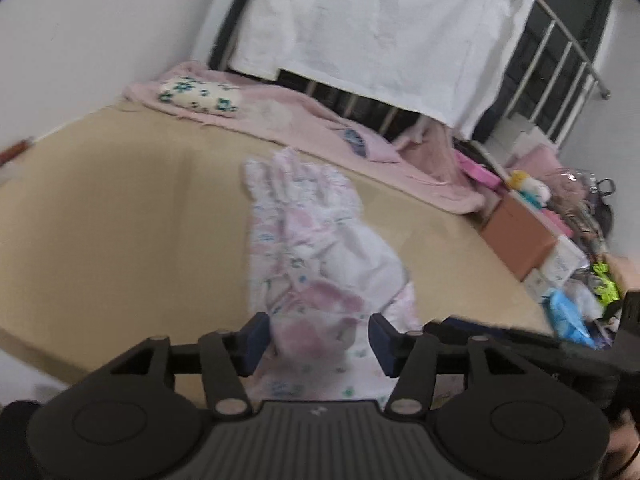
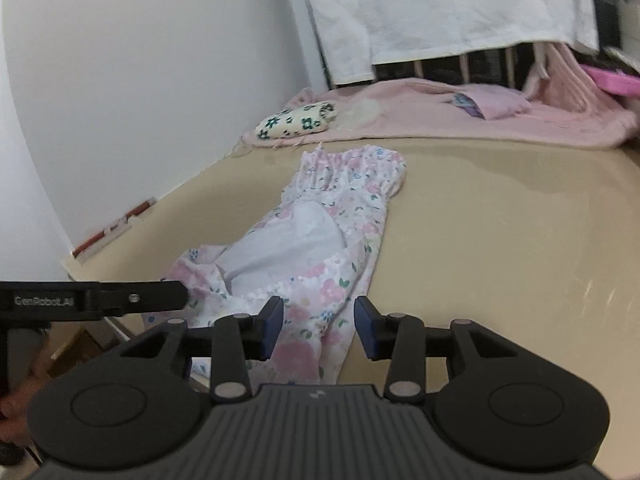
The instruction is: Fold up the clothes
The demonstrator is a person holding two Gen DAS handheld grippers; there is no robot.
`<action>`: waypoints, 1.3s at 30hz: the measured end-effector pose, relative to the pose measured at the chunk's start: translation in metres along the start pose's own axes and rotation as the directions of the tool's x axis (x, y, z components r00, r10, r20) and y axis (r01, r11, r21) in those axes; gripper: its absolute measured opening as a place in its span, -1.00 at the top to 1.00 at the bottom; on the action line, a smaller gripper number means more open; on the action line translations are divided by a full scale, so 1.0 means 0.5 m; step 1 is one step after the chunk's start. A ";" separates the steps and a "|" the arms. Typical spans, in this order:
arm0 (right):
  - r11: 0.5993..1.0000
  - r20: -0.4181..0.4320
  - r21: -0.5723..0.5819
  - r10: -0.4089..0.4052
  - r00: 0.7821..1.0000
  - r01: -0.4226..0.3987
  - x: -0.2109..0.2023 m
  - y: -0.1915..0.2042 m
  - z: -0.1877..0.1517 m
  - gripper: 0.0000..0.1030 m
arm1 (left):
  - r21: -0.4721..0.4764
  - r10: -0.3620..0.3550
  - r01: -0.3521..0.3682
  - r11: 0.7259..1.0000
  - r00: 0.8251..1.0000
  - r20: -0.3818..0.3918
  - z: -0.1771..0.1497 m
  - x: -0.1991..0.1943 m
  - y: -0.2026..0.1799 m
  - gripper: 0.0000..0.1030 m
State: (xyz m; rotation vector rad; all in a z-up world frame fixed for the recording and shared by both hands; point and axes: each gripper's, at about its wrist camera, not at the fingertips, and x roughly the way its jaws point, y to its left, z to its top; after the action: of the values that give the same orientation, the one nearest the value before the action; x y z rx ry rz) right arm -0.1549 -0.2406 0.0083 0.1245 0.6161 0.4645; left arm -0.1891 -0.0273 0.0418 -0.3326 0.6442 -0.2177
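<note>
1. Floral dress (image 2: 320,232) is seen rumpled lengthwise on the tan mattress (image 2: 500,240).
2. Left gripper (image 1: 318,342) and right gripper (image 2: 319,328) are held apart, nothing clamped.
3. Slippery lining could be bunched if only one layer is pinched.

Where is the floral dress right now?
The floral dress lies crumpled on the tan mattress, before both open grippers, short of the pink blanket.

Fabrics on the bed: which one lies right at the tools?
The floral garment, pale pink with small flowers and a white lining showing. It lies lengthwise on the tan mattress, its near end between both open tools. The pink blanket and flowered pillow lie farther back.
</note>
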 end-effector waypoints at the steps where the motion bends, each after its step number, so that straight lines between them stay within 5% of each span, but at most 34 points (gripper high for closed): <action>1: 1.000 -0.005 0.012 0.010 1.000 -0.010 -0.001 -0.002 -0.007 0.22 | 0.012 -0.001 0.001 1.000 1.000 -0.007 0.002 0.011 -0.005 -0.09; 3: 0.999 -0.014 0.028 0.025 1.000 -0.025 0.001 -0.004 -0.022 0.30 | -0.016 -0.006 0.005 1.000 0.999 -0.038 0.005 0.032 0.004 0.06; 6: 0.997 -0.005 0.071 0.039 0.999 -0.038 0.005 -0.003 -0.038 0.51 | -0.152 -0.133 0.121 0.981 0.988 -0.073 0.013 0.046 0.045 0.88; 9: 0.994 0.023 0.098 0.034 0.999 -0.036 0.002 -0.003 -0.045 0.76 | -0.258 -0.239 0.209 0.943 0.967 -0.089 0.019 0.060 0.083 0.89; 14: 0.983 0.021 0.180 0.043 0.999 -0.046 0.001 -0.023 -0.055 0.78 | -0.371 -0.318 0.251 0.894 0.939 -0.130 0.009 0.099 0.137 0.83; 16: 0.991 0.034 0.133 0.028 0.999 -0.032 -0.009 -0.017 -0.050 0.70 | -0.366 -0.322 0.261 0.893 0.939 -0.116 0.015 0.093 0.142 0.58; 18: 0.994 0.094 0.107 0.008 0.996 -0.018 -0.029 -0.017 -0.036 0.63 | -0.305 -0.295 0.257 0.917 0.952 -0.084 0.028 0.075 0.134 0.31; 20: 0.996 0.109 0.089 0.005 0.994 -0.015 -0.027 -0.015 -0.029 0.63 | -0.245 -0.266 0.245 0.938 0.962 -0.056 0.043 0.064 0.123 0.32; 22: 0.997 0.090 0.069 0.011 0.996 -0.017 -0.011 -0.009 -0.031 0.65 | -0.203 -0.243 0.223 0.953 0.967 -0.080 0.045 0.069 0.111 0.92; 25: 0.999 0.061 0.038 0.018 0.998 -0.020 0.015 0.000 -0.034 0.71 | -0.154 -0.204 0.185 0.971 0.972 -0.119 0.028 0.079 0.097 0.91; 30: 0.999 0.082 0.012 0.028 0.996 -0.029 0.024 0.013 -0.021 0.69 | -0.192 -0.227 0.205 0.960 0.969 -0.099 0.011 0.075 0.118 0.83; 34: 1.000 0.095 -0.031 0.006 0.995 -0.003 0.052 0.019 0.008 0.69 | -0.147 -0.209 0.198 0.969 0.976 -0.067 0.034 0.049 0.103 0.57; 36: 0.998 0.025 -0.052 -0.023 0.999 0.025 0.093 0.017 0.007 0.69 | -0.094 -0.193 0.189 0.978 0.980 -0.043 0.051 0.035 0.091 0.57; 39: 0.997 0.073 -0.071 -0.027 0.997 0.033 0.085 0.031 0.003 0.69 | -0.092 -0.175 0.169 0.981 0.983 -0.057 0.059 0.053 0.093 0.75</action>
State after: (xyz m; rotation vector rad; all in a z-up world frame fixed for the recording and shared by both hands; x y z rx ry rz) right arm -0.1295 -0.2072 -0.0091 0.0632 0.5292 0.4506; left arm -0.1457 0.0146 0.0323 -0.4669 0.6905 -0.3679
